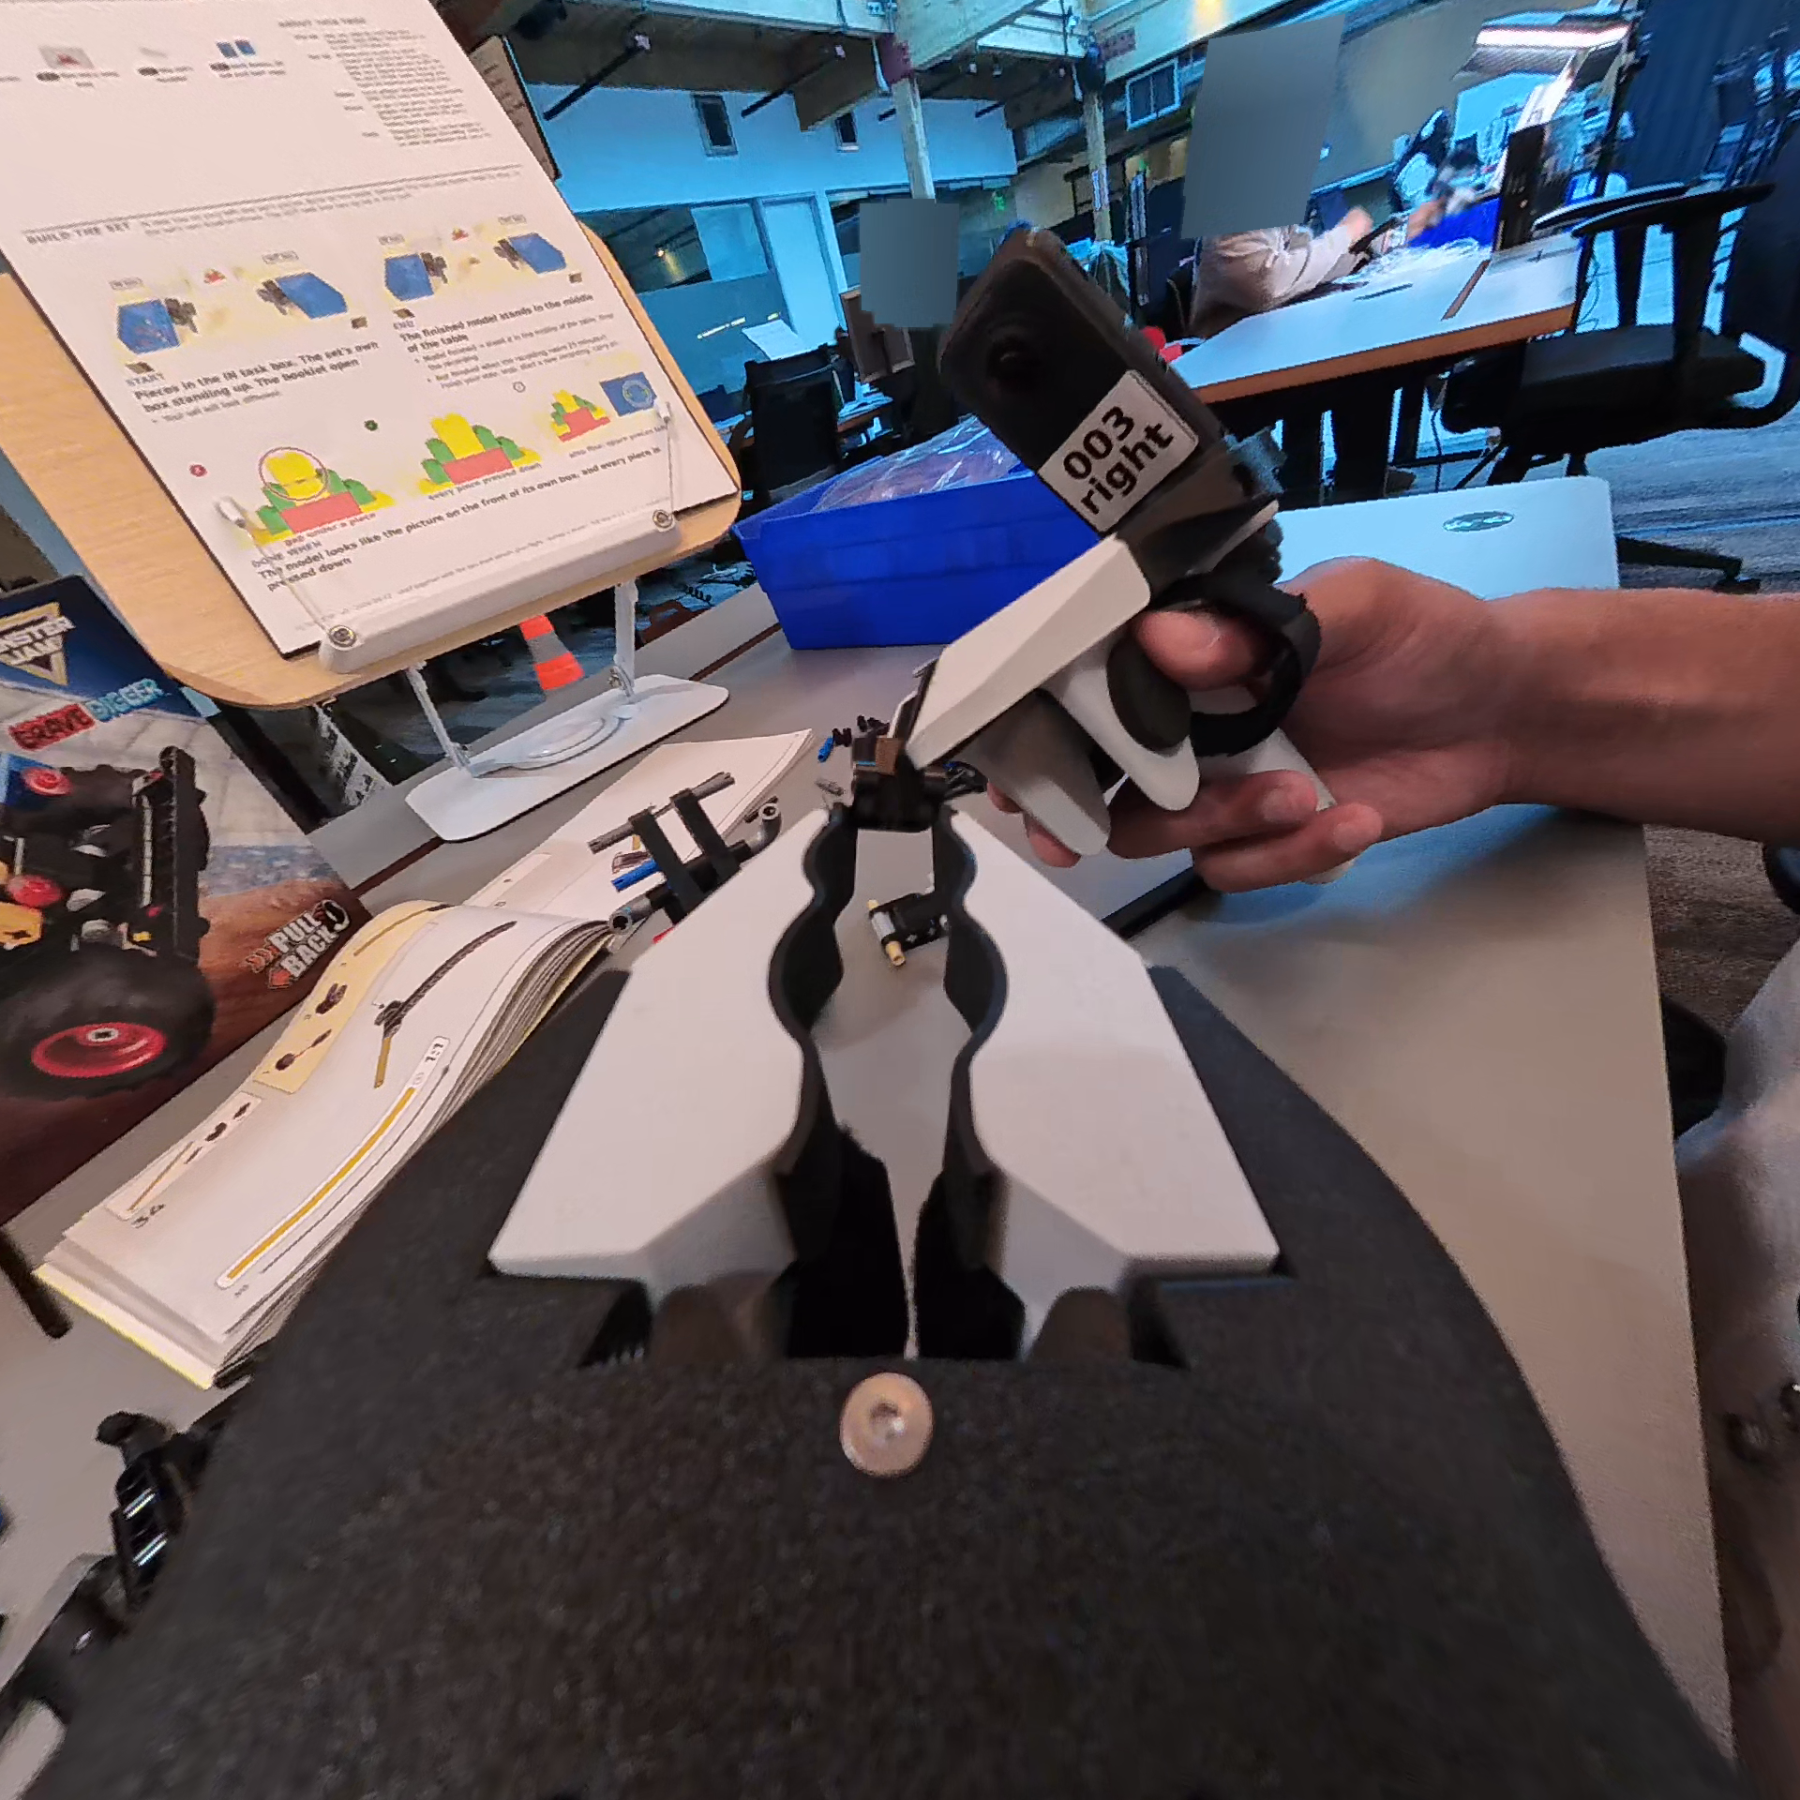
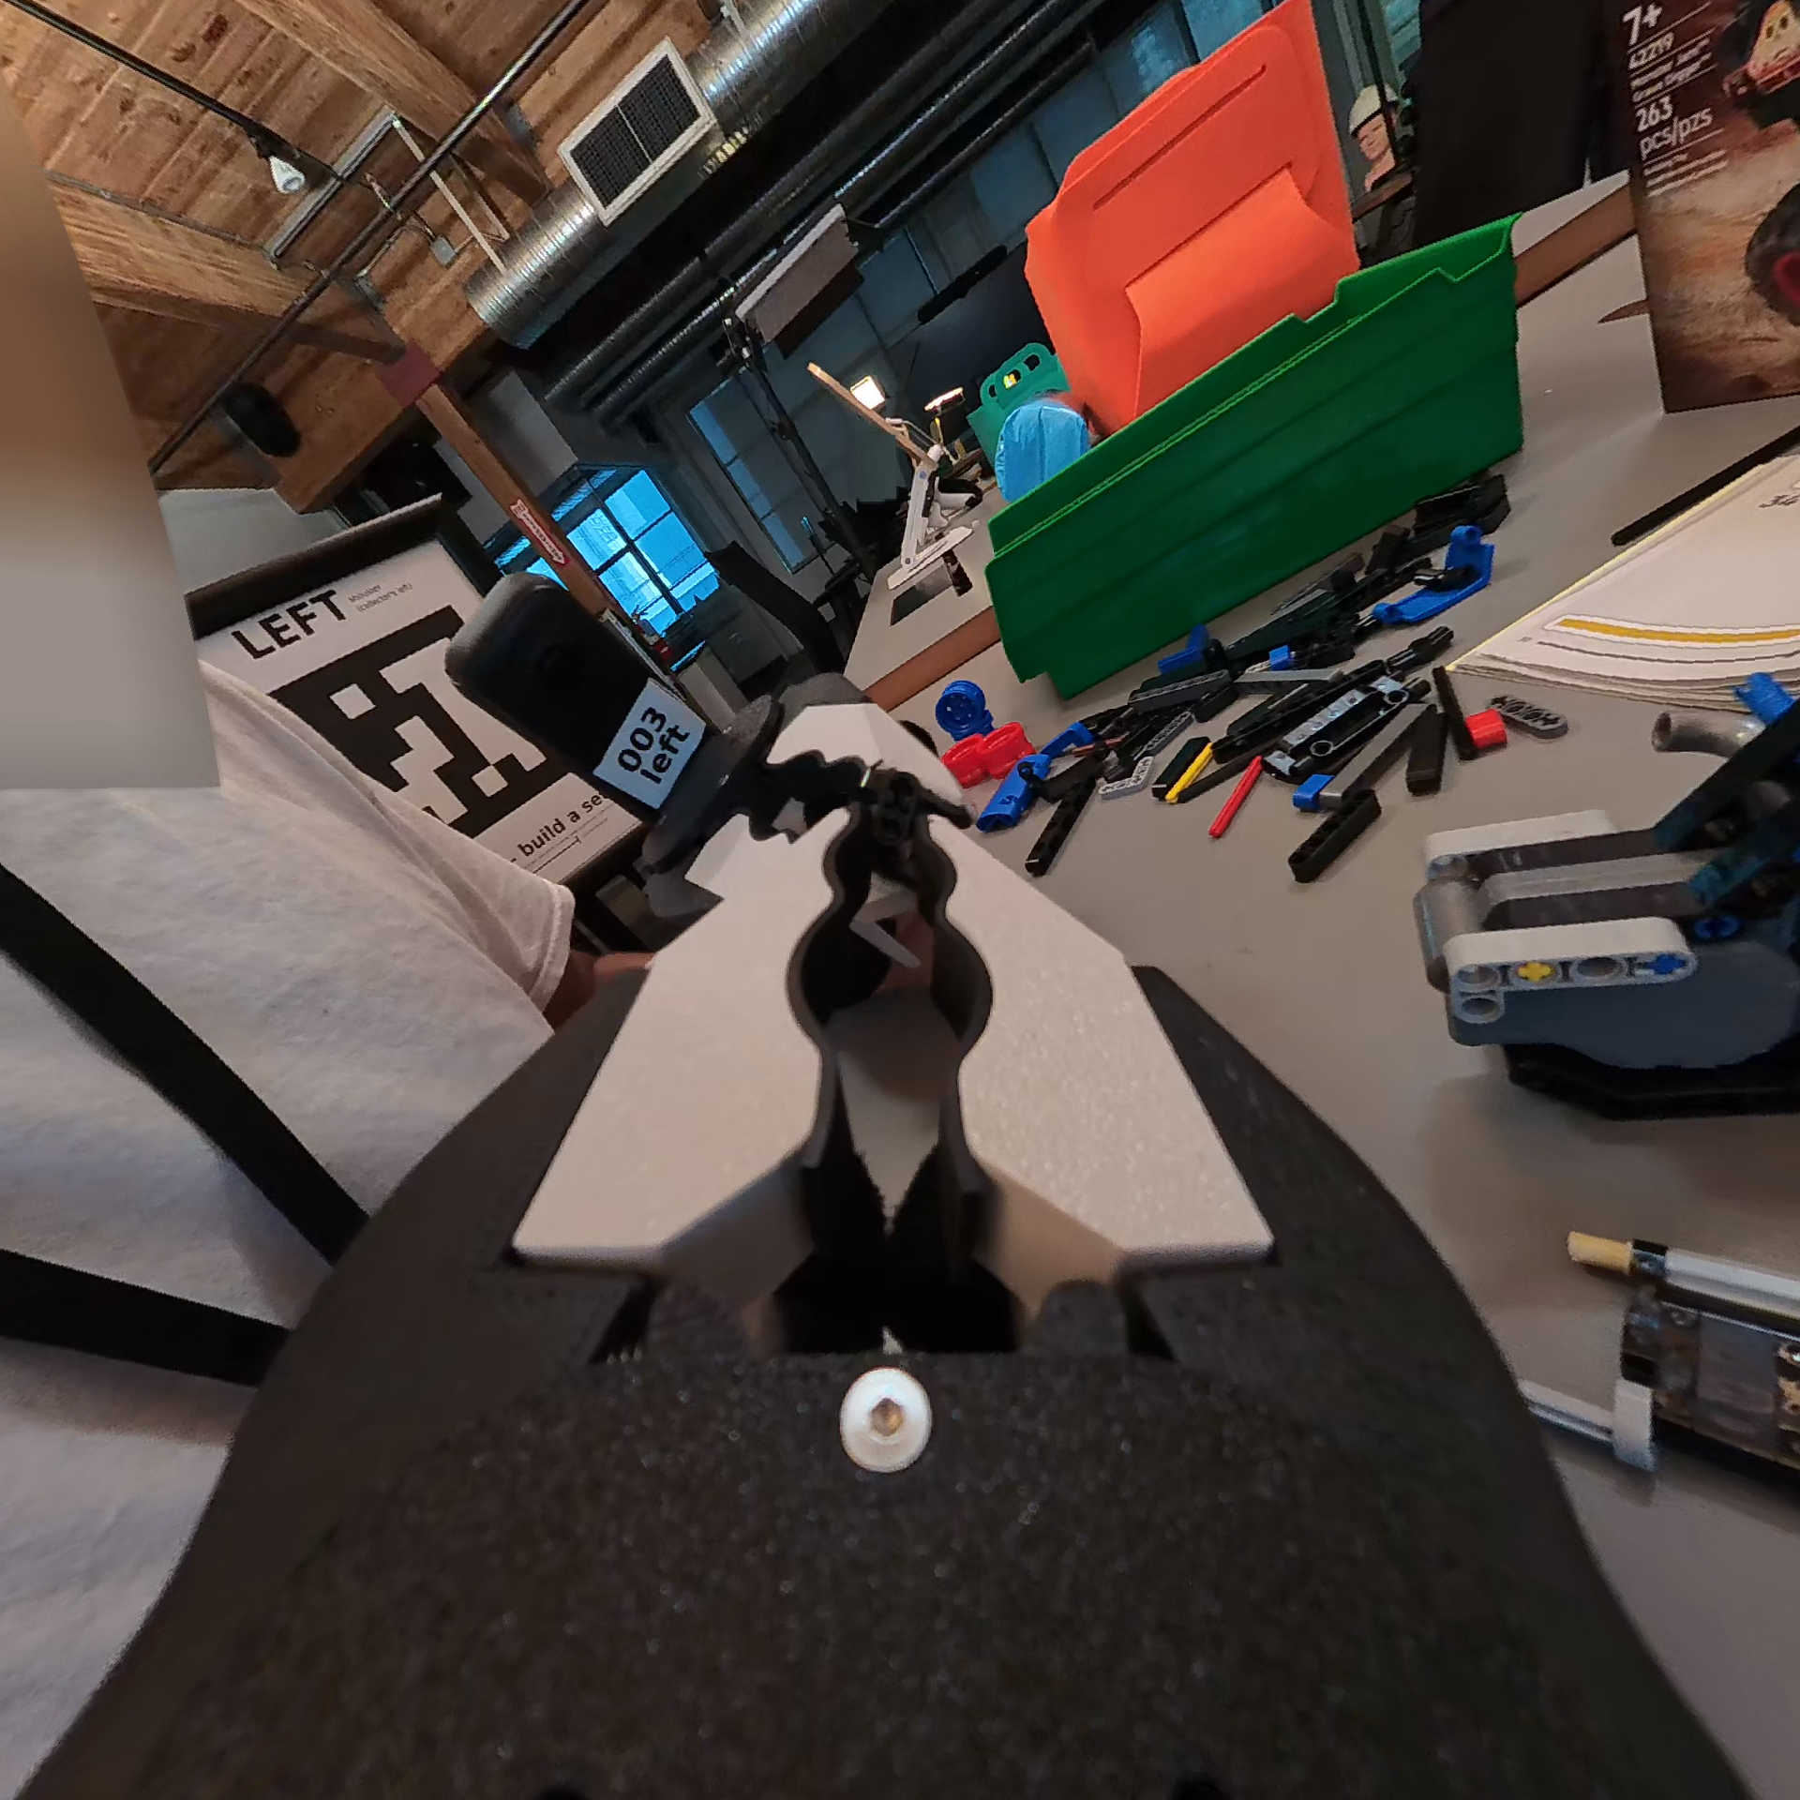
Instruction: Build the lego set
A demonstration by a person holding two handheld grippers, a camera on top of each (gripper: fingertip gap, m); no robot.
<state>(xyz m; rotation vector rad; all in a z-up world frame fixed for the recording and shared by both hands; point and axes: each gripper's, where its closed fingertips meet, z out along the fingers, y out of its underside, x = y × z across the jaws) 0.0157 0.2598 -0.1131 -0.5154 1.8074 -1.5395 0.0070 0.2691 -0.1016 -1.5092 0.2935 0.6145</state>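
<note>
Both hand-held grippers, left (image 1: 891, 813) and right (image 2: 891, 818), pinch one small black Technic sub-assembly (image 1: 888, 791); light, rigid, pins pop loose, so grip the beams.

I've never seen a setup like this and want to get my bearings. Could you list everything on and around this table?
small black piece: one, black, pinched between both tools' tips, off the table
loose pieces: many, mostly black with blue, red, yellow, scattered in front of the green bin
green bin: one, green, behind the loose pieces
blue bin: one, blue, far side of the table
half-built model: one, grey and blue, right side of the table
booklet: one, white, open, left
set's box: one, standing at far left
instruction sheet on stand: one, white on wood
left gripper: shut on the piece
right gripper: shut on the piece
hand: one, holding the right gripper
</note>
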